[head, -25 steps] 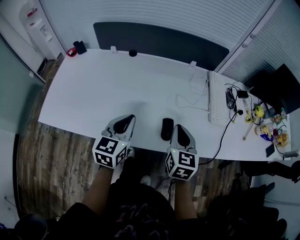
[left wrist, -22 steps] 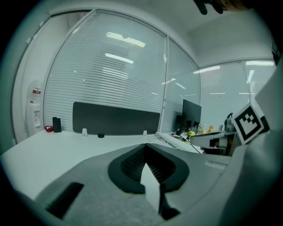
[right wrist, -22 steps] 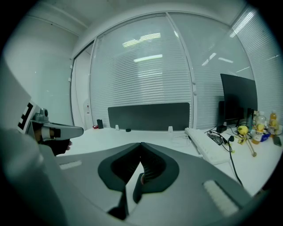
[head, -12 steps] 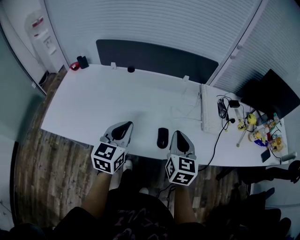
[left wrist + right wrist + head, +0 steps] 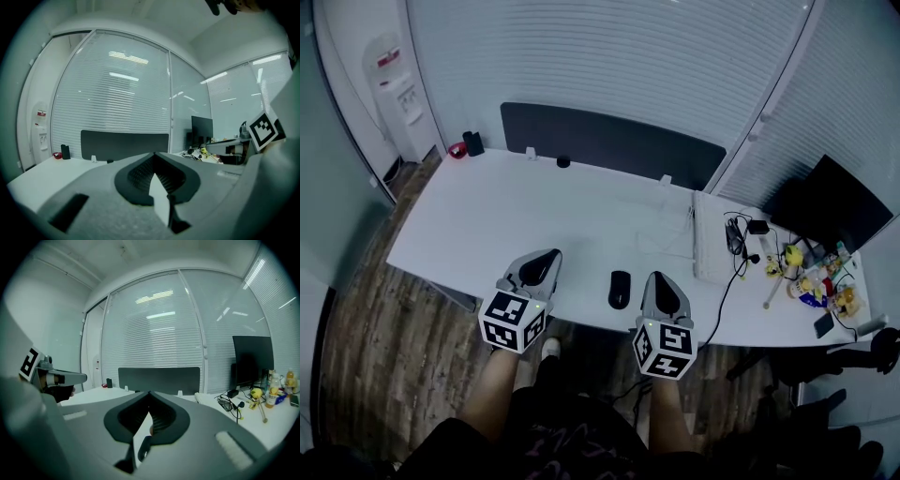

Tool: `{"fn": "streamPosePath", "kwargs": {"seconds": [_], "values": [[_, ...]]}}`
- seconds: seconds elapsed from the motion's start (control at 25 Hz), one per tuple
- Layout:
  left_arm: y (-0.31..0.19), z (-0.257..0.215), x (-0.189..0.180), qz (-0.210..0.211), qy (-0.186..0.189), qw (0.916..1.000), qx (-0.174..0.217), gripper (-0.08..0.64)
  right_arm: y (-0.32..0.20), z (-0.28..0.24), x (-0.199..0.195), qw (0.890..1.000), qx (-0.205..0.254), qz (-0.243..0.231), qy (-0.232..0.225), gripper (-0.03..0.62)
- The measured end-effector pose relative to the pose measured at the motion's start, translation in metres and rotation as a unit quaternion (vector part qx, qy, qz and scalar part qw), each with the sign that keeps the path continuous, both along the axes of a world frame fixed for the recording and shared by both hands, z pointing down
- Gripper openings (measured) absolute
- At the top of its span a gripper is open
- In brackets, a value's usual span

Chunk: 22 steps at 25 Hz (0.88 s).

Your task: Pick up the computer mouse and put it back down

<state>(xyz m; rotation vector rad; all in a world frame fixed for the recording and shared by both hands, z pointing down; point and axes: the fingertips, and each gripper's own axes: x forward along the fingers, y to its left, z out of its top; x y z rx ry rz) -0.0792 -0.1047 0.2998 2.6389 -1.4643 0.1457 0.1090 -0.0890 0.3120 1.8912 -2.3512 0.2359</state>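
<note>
Finding 1, task object: the computer mouse (image 5: 620,289) lies flat on the white counter (image 5: 487,216), close to its near edge. It sits between the two tools, nearer the right one, and touches neither.

Finding 2, tools: the left tool (image 5: 549,255) has its jaws brought together at the tips, with nothing between them. The right tool (image 5: 657,278) is likewise closed on nothing. Both are held over the near edge of the counter and point across it, towards the dark panel (image 5: 609,141) at the far side.

Finding 3, progress: the mouse rests where the task would leave it, and no tool holds it. In my judgement this layout fits equally a mouse waiting to be lifted and a mouse already set back down. The pictures do not settle which.

Finding 4, limits of view:
- Neither tool view shows the mouse plainly; each looks level across the counter, above it.
- A small dark shape sits low in the gap under each tool's tips, and I cannot identify it.
- The height of the tools above the counter cannot be read from the head view.
- The clutter by the monitor (image 5: 825,202) at the right end is too small to itemise
</note>
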Motion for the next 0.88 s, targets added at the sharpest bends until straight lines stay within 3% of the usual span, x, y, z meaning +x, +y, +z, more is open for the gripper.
{"fn": "streamPosePath", "kwargs": {"seconds": [0.88], "values": [[0.042, -0.028, 0.003, -0.021, 0.006, 0.9993, 0.029, 0.0, 0.038, -0.029, 0.003, 0.999, 0.037, -0.029, -0.002, 0.009]]}}
